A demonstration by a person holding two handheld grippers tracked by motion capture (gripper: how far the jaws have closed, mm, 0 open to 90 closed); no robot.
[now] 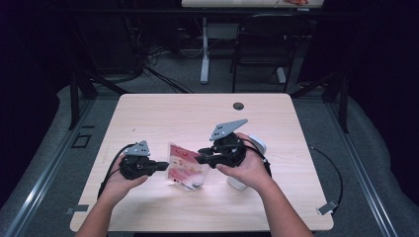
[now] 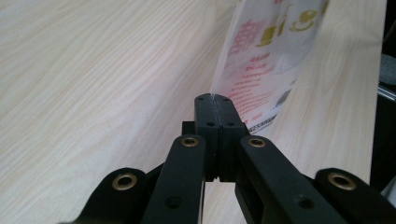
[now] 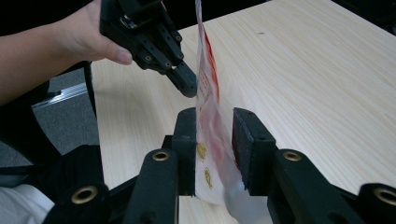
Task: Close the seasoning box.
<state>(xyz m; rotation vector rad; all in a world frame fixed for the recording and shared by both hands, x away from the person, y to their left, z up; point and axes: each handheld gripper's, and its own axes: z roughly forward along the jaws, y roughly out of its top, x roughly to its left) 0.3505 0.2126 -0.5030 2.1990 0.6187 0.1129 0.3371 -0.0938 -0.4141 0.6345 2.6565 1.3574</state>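
A clear pouch (image 1: 182,167) with red and gold print stands on edge at the middle of the wooden table (image 1: 163,116). My left gripper (image 1: 165,165) is shut on the pouch's left edge; in the left gripper view the jaws (image 2: 212,100) meet on the thin film of the pouch (image 2: 261,60). My right gripper (image 1: 200,159) is at the pouch's right side. In the right gripper view it stands open (image 3: 215,140), with the pouch (image 3: 208,79) hanging between the two pads and resting against the left pad. The left gripper (image 3: 184,83) pinches the far edge there.
A white object (image 1: 257,144) lies on the table behind and under the right hand. A small round hole (image 1: 238,105) sits near the table's far edge. A dark chair (image 1: 264,44) and a desk leg (image 1: 204,59) stand beyond. A cable (image 1: 338,173) trails off the right side.
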